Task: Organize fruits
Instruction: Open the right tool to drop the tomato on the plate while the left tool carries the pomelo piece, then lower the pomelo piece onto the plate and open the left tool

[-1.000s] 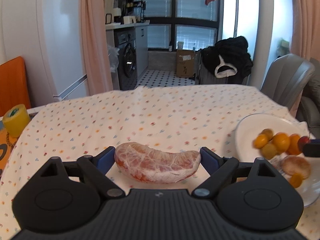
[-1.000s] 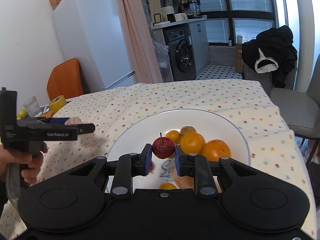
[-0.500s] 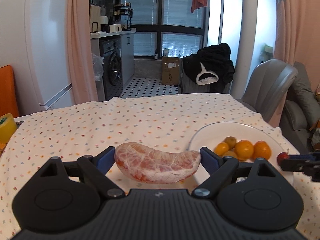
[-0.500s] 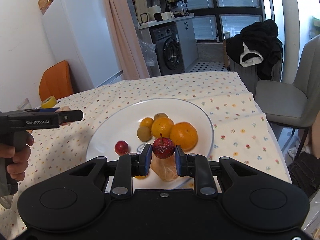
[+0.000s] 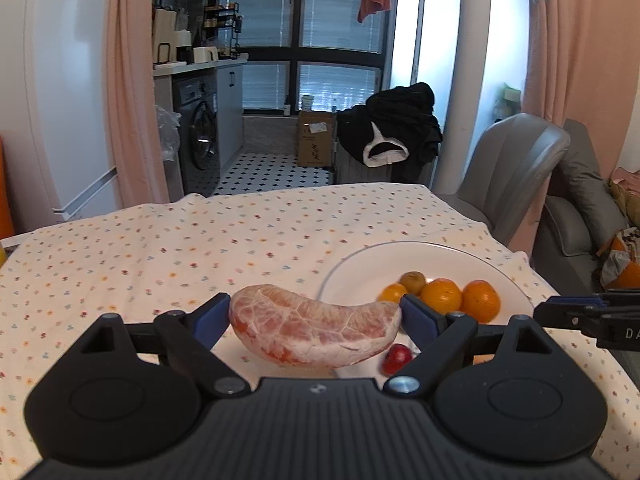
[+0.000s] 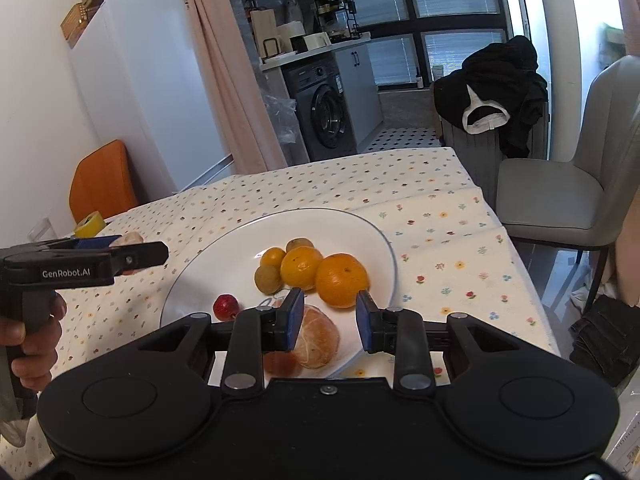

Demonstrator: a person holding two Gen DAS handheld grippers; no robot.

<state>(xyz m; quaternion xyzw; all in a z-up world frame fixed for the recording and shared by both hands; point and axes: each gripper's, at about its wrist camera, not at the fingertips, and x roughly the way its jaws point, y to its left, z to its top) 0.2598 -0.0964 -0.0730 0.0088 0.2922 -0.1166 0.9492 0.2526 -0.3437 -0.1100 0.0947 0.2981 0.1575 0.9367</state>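
**Pomelo wedge held over the table, plate of fruit waiting to the right**

My left gripper point(image 5: 315, 314) was clamped on a peeled pomelo wedge point(image 5: 314, 330), one blue pad at each tip, so the wedge hung crosswise like a crescent with its curved back down. It sat above the flowered tablecloth point(image 5: 200, 248), just left of the white plate point(image 6: 224, 256) and not yet over it.

My right gripper point(image 6: 327, 318) had its pads apart and held nothing. It hovered over the near edge of the plate.

On the plate lay two oranges point(image 6: 341, 279), a smaller orange fruit point(image 6: 273, 258), two brownish round fruits point(image 6: 268, 279), one small red fruit point(image 6: 225, 306) alone on the left, and a pale peeled piece point(image 6: 318, 340) close under my right pads.

I judged the wedge soft and wet inside, with only a thin white membrane holding it together. It looked light but easy to burst or tear. Held by its tips it could sag or slip, and a hard squeeze would crush it. A gentler hold across the thick middle would probably be safer, and it should be lowered onto bare plate rather than dropped.

The oranges looked firm and round, likely to roll if nudged. The red fruit seemed small and smooth, so it might skid away from the pads.
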